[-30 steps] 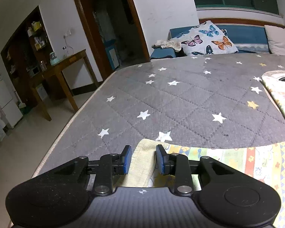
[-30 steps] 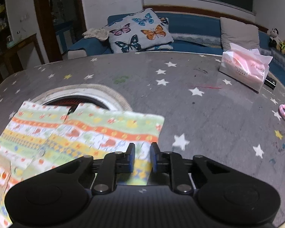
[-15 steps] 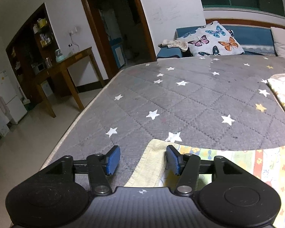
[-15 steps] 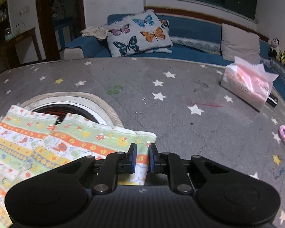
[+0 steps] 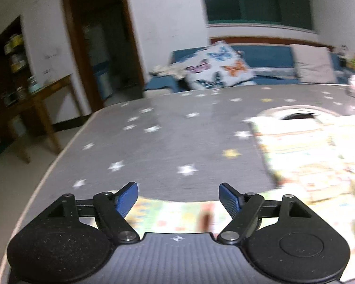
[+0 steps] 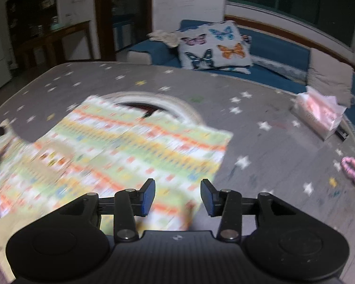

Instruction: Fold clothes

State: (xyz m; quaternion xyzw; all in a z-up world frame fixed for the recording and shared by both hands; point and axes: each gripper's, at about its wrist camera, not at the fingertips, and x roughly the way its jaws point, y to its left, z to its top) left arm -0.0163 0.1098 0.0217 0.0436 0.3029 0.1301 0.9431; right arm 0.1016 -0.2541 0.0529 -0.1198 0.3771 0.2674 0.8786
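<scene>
Left wrist view: the left gripper [image 5: 178,196] stands wide, its jaws having just been opening, with nothing clamped between the blue pads [image 5: 127,198]. The garment [image 5: 303,156], a bright patterned cloth, lies flat on the grey star-print mattress [image 5: 168,139]. One edge of it runs just under and beyond the fingertips, and the rest spreads ahead to the right. Bare mattress fills the space straight ahead. Far ahead sits a butterfly pillow [image 5: 217,67] on a blue sofa [image 5: 267,54]. A wooden table [image 5: 33,99] stands far off to the left. The picture is blurred.

Right wrist view: the right gripper [image 6: 177,195] is partly apart, its jaws having just been opening, and the pads press on nothing. The garment [image 6: 120,151] lies beneath and ahead to the left, its near corner under the gap between the fingers. A tissue pack [image 6: 319,116] rests well ahead to the right, and a pink ring [image 6: 351,169] lies nearer on the right.
</scene>
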